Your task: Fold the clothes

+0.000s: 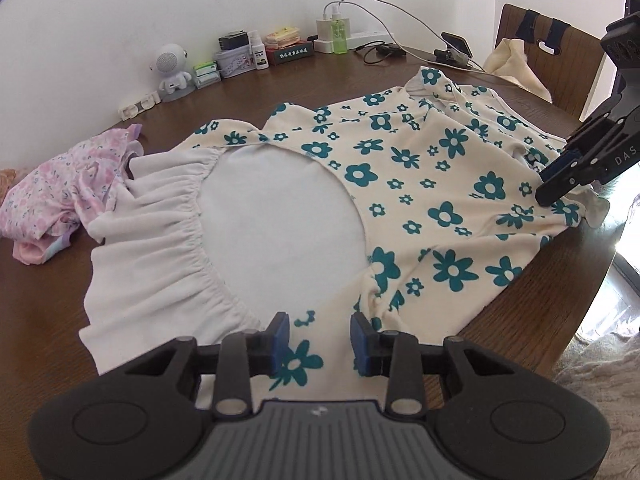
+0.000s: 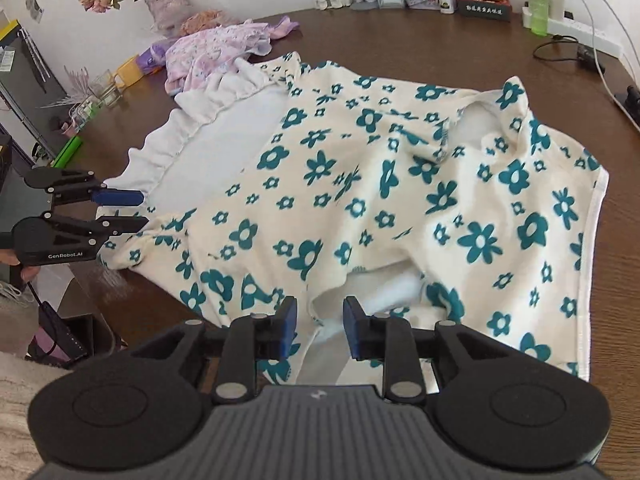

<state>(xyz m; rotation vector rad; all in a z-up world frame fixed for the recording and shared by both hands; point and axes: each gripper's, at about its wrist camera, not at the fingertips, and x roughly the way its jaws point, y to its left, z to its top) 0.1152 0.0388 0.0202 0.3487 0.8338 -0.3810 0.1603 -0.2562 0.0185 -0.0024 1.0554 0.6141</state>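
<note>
Now both tongs gape wide over the flowered dress [image 1: 400, 184], left tongs [image 1: 319, 340] at its hem, right tongs [image 2: 320, 326] above a sleeve opening.

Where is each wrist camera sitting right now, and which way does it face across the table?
Left wrist: sits at the hem end of the floral dress, facing the wall clutter; its open left claw fills the foreground, the right claw enters at right.
Right wrist: sits at the dress's side edge, looking across it toward the pink garment; its right claw is open, the left claw shows at left.
Shared: dress, pink garment, white robot figurine, green bottle.
</note>
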